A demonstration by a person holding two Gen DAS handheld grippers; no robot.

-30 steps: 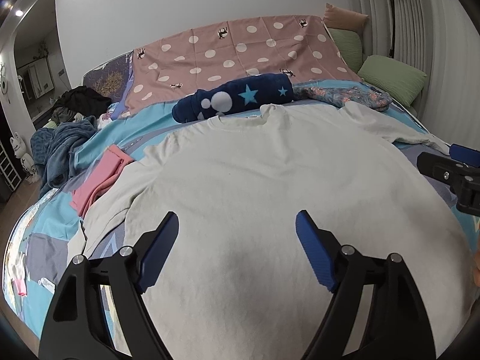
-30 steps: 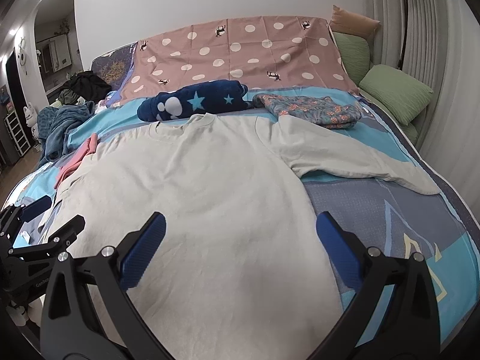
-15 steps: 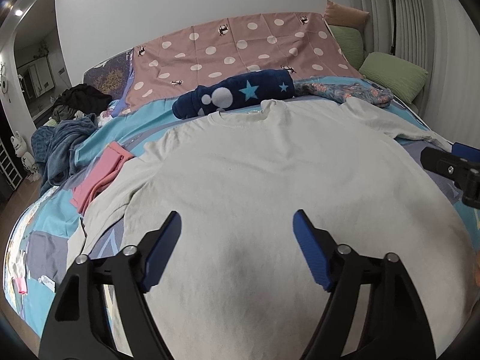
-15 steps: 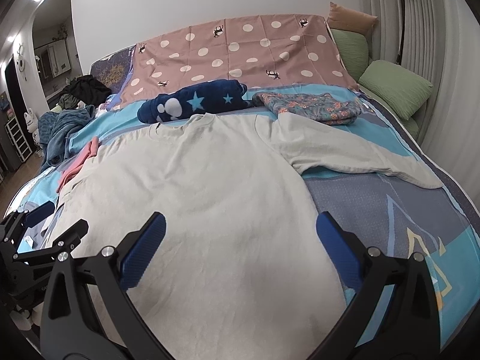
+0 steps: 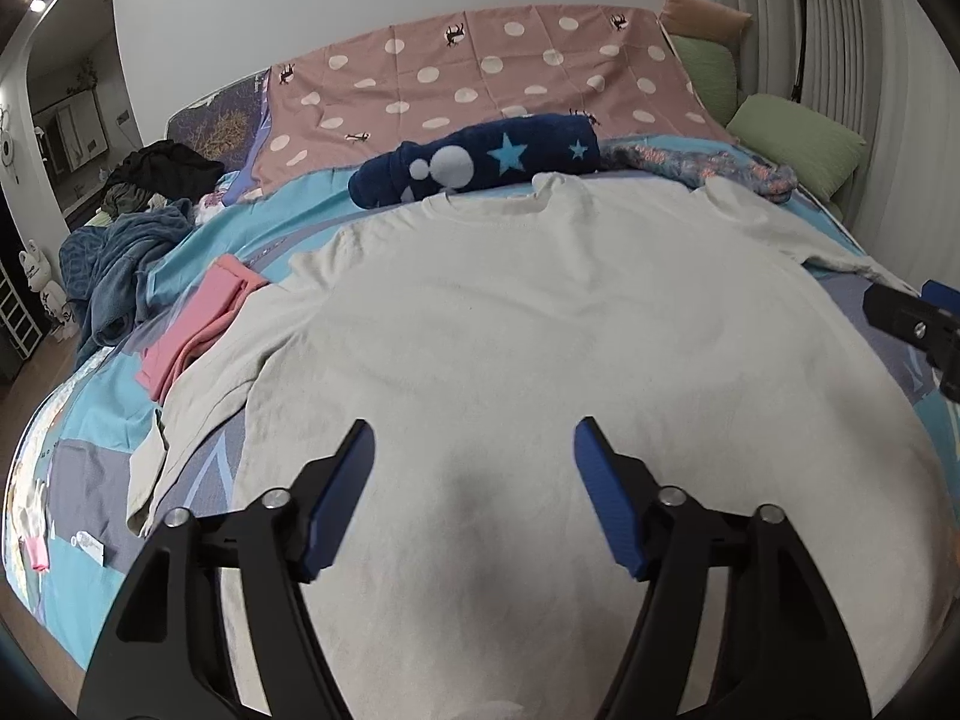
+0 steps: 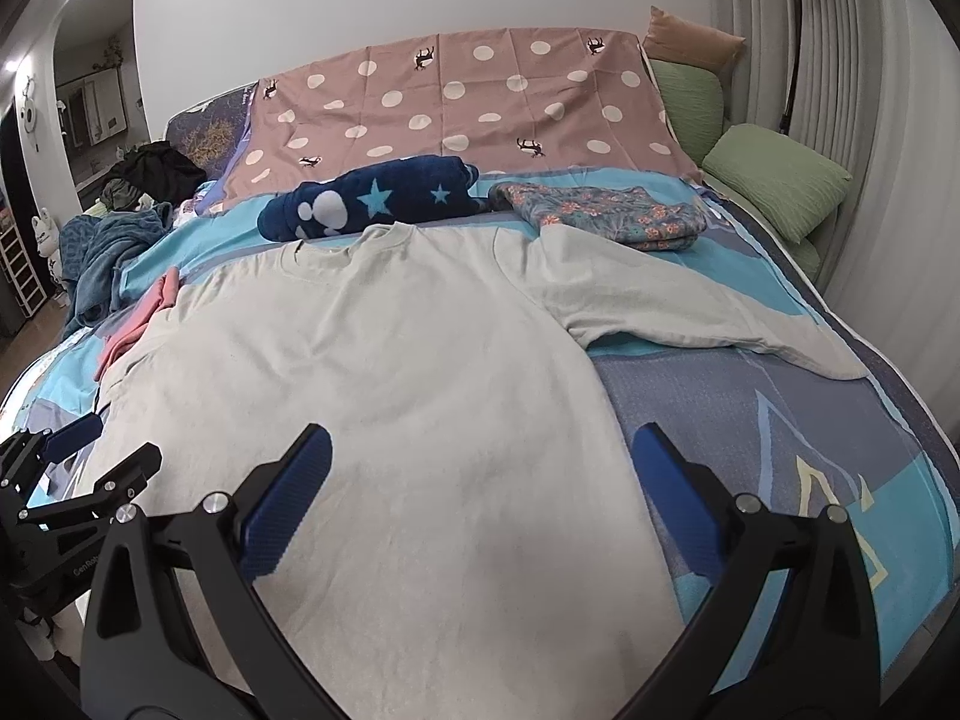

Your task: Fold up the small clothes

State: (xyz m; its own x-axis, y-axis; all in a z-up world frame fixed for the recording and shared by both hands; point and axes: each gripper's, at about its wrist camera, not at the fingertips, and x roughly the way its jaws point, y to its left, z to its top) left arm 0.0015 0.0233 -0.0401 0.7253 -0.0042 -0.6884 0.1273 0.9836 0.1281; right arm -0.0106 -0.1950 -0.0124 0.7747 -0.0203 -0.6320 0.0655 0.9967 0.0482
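Observation:
A pale grey long-sleeved shirt [image 5: 540, 324] lies spread flat on the bed, neck away from me; it also shows in the right wrist view [image 6: 390, 360]. Its right sleeve [image 6: 690, 312] stretches out to the right; its left sleeve [image 5: 198, 402] lies along the body. My left gripper [image 5: 474, 468] is open and empty, above the shirt's lower left part. My right gripper [image 6: 480, 480] is open and empty, above the shirt's lower right edge. Each gripper shows at the edge of the other's view, the right [image 5: 918, 324] and the left [image 6: 72, 468].
A pink garment [image 5: 198, 324] lies left of the shirt. A navy star-print fleece [image 5: 480, 162] and a folded floral garment [image 6: 606, 216] lie beyond the collar. A blue blanket heap [image 5: 114, 264] sits far left. Green pillows [image 6: 774, 180] stand at the right. The patterned bedsheet [image 6: 780, 450] shows at right.
Both grippers have shifted slightly; the left has drifted a little forward and up over the shirt. The shirt has not moved. Both stay open.

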